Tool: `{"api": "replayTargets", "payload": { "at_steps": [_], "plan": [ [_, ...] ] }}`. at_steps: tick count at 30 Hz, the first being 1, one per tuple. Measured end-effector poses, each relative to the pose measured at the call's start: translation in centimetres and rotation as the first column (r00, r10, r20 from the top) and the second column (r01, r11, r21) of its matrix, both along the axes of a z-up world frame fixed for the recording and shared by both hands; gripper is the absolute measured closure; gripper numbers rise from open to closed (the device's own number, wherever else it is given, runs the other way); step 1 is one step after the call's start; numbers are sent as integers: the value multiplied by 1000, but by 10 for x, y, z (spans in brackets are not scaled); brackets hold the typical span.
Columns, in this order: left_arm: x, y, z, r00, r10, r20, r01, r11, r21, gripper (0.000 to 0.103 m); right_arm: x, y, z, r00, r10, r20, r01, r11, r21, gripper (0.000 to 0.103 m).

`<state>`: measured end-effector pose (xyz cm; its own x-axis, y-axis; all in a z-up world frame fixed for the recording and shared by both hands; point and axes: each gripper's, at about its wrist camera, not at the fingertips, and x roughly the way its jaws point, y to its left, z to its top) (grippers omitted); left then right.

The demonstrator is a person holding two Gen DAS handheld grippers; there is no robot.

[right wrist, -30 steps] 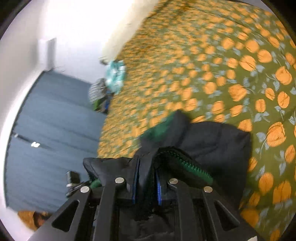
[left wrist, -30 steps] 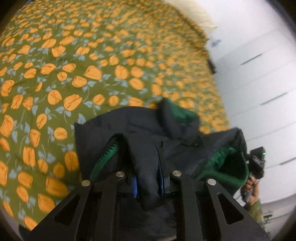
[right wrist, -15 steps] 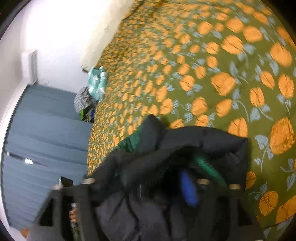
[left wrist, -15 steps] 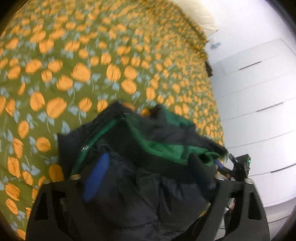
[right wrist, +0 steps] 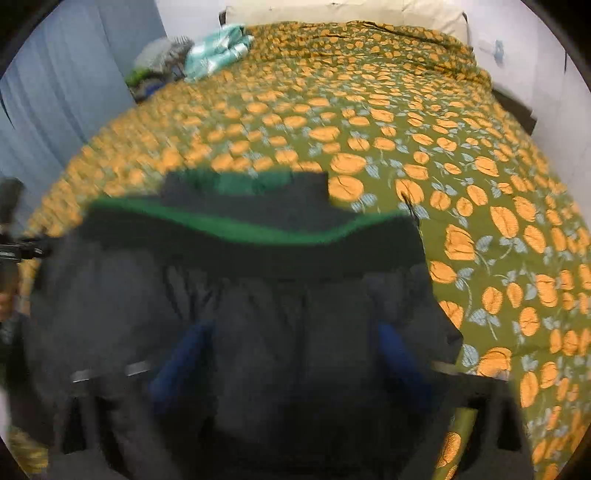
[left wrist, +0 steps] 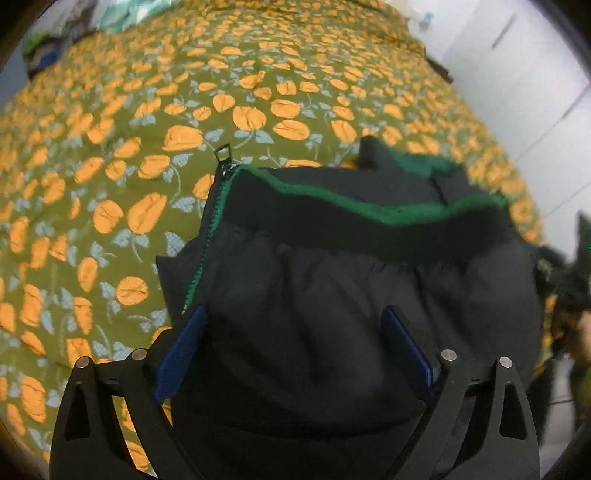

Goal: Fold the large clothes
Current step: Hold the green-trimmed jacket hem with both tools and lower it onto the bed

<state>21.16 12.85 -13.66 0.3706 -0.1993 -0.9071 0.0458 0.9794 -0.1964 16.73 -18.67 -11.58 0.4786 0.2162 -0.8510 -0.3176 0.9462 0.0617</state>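
A black jacket [left wrist: 362, 280] with green lining and a green zipper [left wrist: 207, 240] lies bunched on the near part of the bed; it also fills the lower half of the right wrist view [right wrist: 258, 295]. My left gripper [left wrist: 295, 354] is open, its blue-padded fingers [left wrist: 181, 350] spread wide, with jacket fabric lying loose between them. My right gripper [right wrist: 291, 362] is open too, blue pads [right wrist: 399, 347] apart over the jacket; that view is blurred.
The bed has an olive cover with orange flowers [left wrist: 184, 110] [right wrist: 406, 122]. Folded teal and other clothes [right wrist: 214, 51] sit at the far left corner. Pillows [right wrist: 332, 11] lie at the head. White cupboards [left wrist: 535, 74] stand to the right, blue curtains [right wrist: 55, 92] to the left.
Both grippers were shut on jacket folds a second ago; both have opened wide and let the fabric go. The jacket has dropped and spread on the bed.
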Motion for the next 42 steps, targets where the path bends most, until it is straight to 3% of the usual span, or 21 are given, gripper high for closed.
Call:
{"api": "replayTargets", "payload": {
  "at_steps": [1, 4, 8, 11, 13, 14, 16, 17, 19, 22, 23, 24, 25, 26, 28, 32, 35, 39, 42],
  "plan": [
    [-2, -2, 3, 1000, -5, 16, 4, 1000, 12, 9, -2, -2, 3, 1000, -18, 23, 18, 1000, -4, 70],
    [-3, -4, 18, 997, 1, 74, -2, 1000, 8, 10, -8, -13, 18, 995, -64, 78, 64, 998, -2, 89],
    [2, -2, 24, 992, 27, 119, -26, 1000, -4, 10, -2, -31, 23, 981, -156, 111, 156, 988, 13, 100],
    [11, -3, 6, 995, 49, 87, -55, 997, 62, 18, 10, -50, 10, 975, -217, 50, 213, 975, 67, 99],
    [9, -1, 4, 996, 57, 70, -62, 996, 70, 23, 11, -52, 10, 977, -209, 29, 205, 974, 97, 90],
    [6, 0, 9, 995, 52, 86, -57, 997, 54, 22, 8, -51, 14, 980, -195, 40, 190, 976, 101, 81],
    [0, -1, 19, 992, 34, 122, -40, 998, 46, 18, 2, -45, 24, 986, -153, 60, 145, 982, 125, 21],
    [-2, -1, 23, 990, 21, 136, -28, 999, 47, 17, 2, -42, 25, 987, -145, 63, 136, 982, 129, 15],
    [-2, 0, 24, 989, 14, 148, -23, 998, 60, 15, 6, -37, 23, 987, -153, 47, 148, 985, 90, 14],
    [3, 5, 10, 994, 33, 103, -39, 997, 65, 18, 16, -31, 10, 987, -159, 5, 159, 987, 29, 14],
    [5, 6, 3, 996, 38, 77, -43, 997, 57, 22, 18, -27, 3, 991, -130, -20, 131, 990, 44, 16],
    [8, 7, -3, 998, 41, 57, -44, 997, 58, 42, 17, -25, 2, 993, -120, -21, 120, 992, 38, 36],
    [7, 5, -7, 998, 41, 49, -45, 995, 89, 67, 15, -20, 1, 993, -117, 2, 117, 993, -12, 72],
    [4, 3, -5, 998, 32, 62, -39, 993, 113, 76, 12, -17, 4, 993, -112, 26, 113, 993, -34, 75],
    [-1, 5, 7, 995, 36, 94, -44, 996, 80, 90, 6, -16, 14, 991, -118, 59, 121, 992, -35, 84],
    [-8, 8, 42, 979, 59, 193, -65, 998, 27, 92, -4, -22, 44, 978, -144, 149, 145, 989, 3, 87],
    [-1, 9, 52, 965, 83, 249, -88, 996, 11, 92, 1, -31, 59, 962, -197, 190, 190, 980, 56, 87],
    [30, 14, 26, 963, 146, 228, -144, 989, -26, 92, 29, -45, 41, 951, -282, 123, 266, 955, 130, 87],
    [47, 15, -9, 969, 173, 179, -175, 985, -2, 92, 53, -50, -1, 945, -327, 14, 322, 937, 134, 87]
  ]
}}
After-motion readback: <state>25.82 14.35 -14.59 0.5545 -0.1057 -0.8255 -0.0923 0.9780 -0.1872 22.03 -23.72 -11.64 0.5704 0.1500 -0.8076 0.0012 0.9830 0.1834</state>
